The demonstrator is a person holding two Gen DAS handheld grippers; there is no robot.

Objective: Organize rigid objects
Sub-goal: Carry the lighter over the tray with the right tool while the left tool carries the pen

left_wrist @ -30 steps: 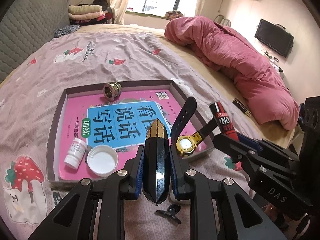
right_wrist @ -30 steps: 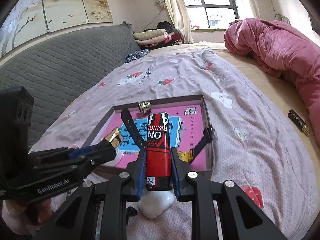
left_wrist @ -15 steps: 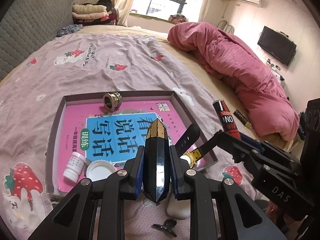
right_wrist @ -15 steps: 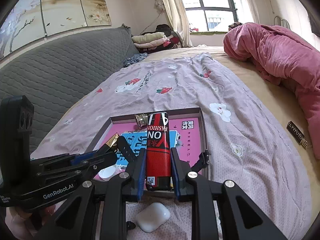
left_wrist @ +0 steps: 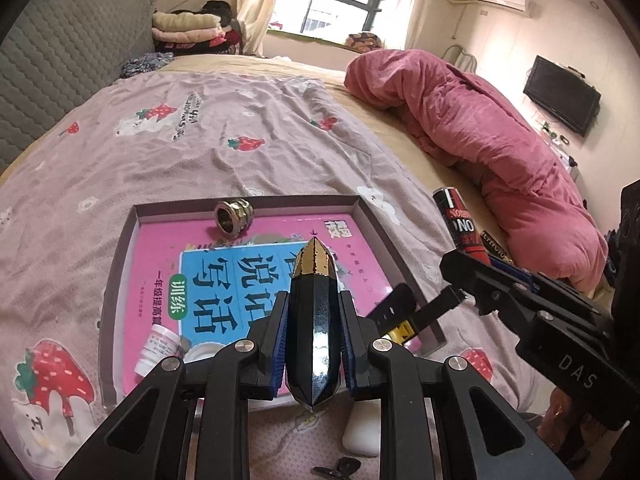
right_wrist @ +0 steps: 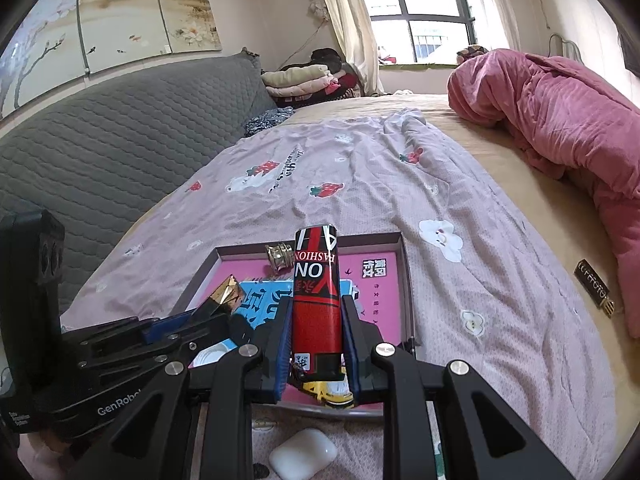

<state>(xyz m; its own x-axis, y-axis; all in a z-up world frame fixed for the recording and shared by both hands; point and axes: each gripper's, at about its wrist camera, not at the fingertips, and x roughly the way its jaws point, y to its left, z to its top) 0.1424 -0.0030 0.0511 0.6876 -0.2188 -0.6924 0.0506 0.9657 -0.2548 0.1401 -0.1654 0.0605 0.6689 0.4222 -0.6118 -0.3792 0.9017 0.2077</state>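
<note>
- Two grippers are in view, each pinching one thing. The left gripper (left_wrist: pixel 314 312) has its pads pressed on one black faceted piece with a gold tip (left_wrist: pixel 314 320), which points toward 12 o'clock above the tray.
- The right gripper (right_wrist: pixel 316 320) clamps one red and black lighter (right_wrist: pixel 317 300), upright between the pads, its base near the camera.
- One shallow tray (left_wrist: pixel 120 264) lies on the bedsheet, lined with one pink and blue printed sheet (left_wrist: pixel 224 280).
- In the tray, counted: one brass threaded fitting (left_wrist: pixel 233 217) at 12 o'clock by the far wall; one small white bottle (left_wrist: pixel 156 346) lying at 7 o'clock; one white cap (left_wrist: pixel 204 351) just beside it, partly hidden by the left gripper; one watch with a yellow case and black strap (left_wrist: pixel 394 306) at 4 o'clock, with its strap crossing the tray wall.
- Outside the tray, at 6 o'clock: one white earbud case (right_wrist: pixel 303 454) and one small dark piece (left_wrist: pixel 338 470) on the sheet.
- One dark flat bar with gold lettering (right_wrist: pixel 594 286) lies well apart at 3 o'clock, near the pink quilt (right_wrist: pixel 560 128).
</note>
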